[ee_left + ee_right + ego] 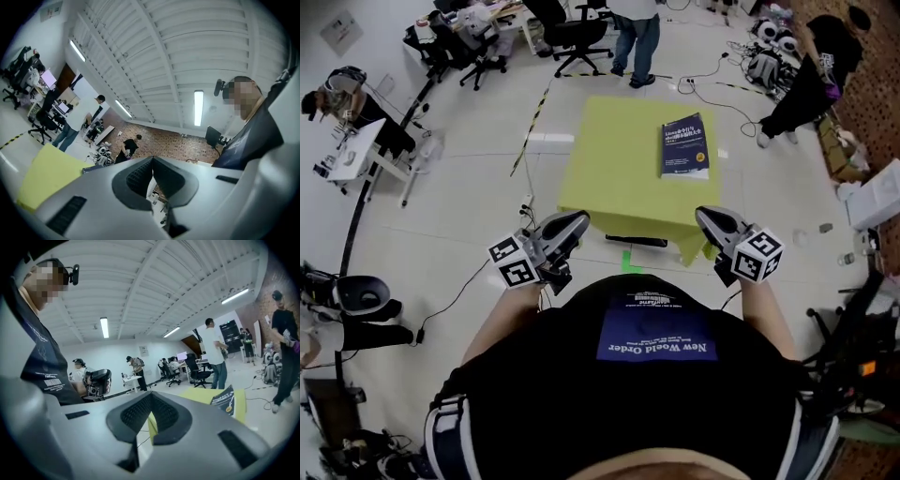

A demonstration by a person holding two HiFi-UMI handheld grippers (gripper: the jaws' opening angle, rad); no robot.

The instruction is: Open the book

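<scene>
Looking down from the head view, the left gripper (569,228) and the right gripper (709,221) are both held just in front of the wearer's chest, short of the near edge of the yellow table (600,173). The book (685,145) lies flat and closed on that table, dark cover up. It is well ahead of the right gripper's tips, and ahead and off to the right of the left gripper's tips. Neither tool touches it or the table, and a standing person (636,33) is on the floor beyond the far edge. In the left gripper view the two ribbed pads are pressed together at the tip with nothing between them. The tool points above the table, so only a yellow corner shows low to the left of its jaws, with ceiling and a brick wall ahead. In the right gripper view the jaws are likewise pressed together and empty. The book sits ahead and slightly to the right of their tips, its cover facing up on the yellow surface, with desks and office chairs (199,373) further off. By this evidence the task is barely begun: reaching the table, getting a jaw under the cover and turning it over all remain.
</scene>
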